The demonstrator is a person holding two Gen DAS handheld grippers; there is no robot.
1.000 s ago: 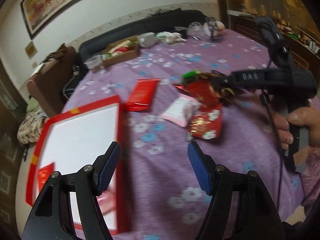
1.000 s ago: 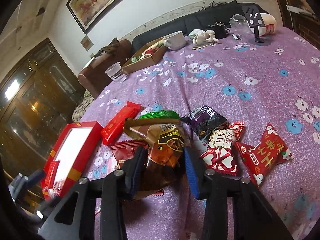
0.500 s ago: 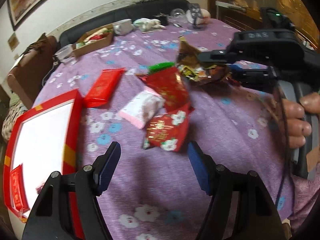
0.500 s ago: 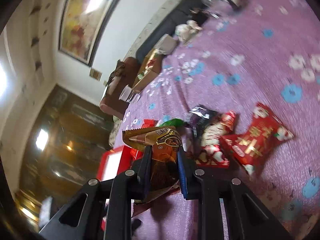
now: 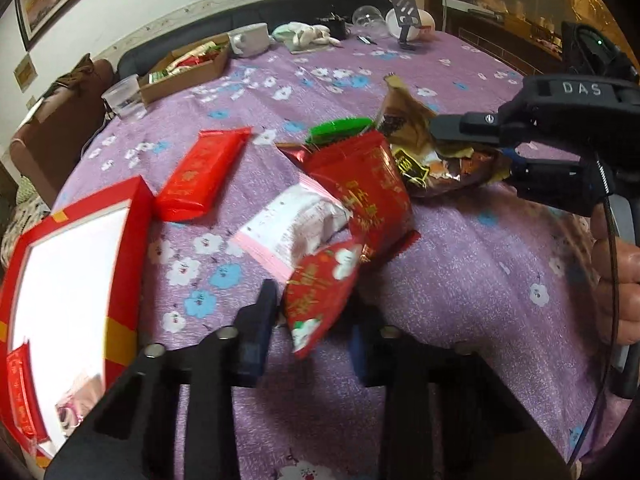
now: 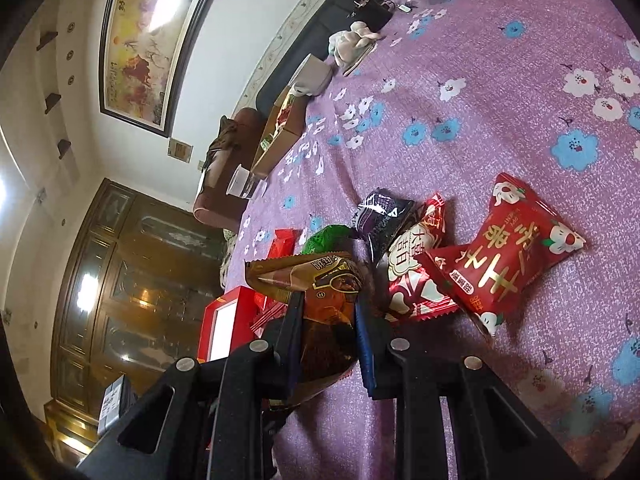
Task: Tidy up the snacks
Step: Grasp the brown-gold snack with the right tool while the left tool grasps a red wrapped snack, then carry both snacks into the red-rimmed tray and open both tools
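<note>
My right gripper [image 6: 326,312] is shut on a brown snack packet [image 6: 324,300] and holds it lifted above the purple cloth; it also shows in the left wrist view [image 5: 416,148]. My left gripper [image 5: 312,320] is open, its fingers on either side of a red flowered packet [image 5: 316,292] that lies on the cloth. Beyond it lie a pink-white packet [image 5: 292,224], a red packet [image 5: 368,192], a long red packet [image 5: 204,172] and a green one [image 5: 340,128]. The red box [image 5: 124,240] with a white inside stands at the left.
A red flowered packet [image 6: 508,256], a red-white one [image 6: 412,276] and a dark purple one [image 6: 380,216] lie right of my right gripper. At the table's far side stand a cardboard tray [image 5: 184,68], a plastic cup [image 5: 122,96], a white mug [image 5: 250,38] and a cloth [image 5: 304,34].
My right gripper closed on the brown packet, lifted it and tilted. My left gripper moved forward until its fingers straddle the red flowered packet.
</note>
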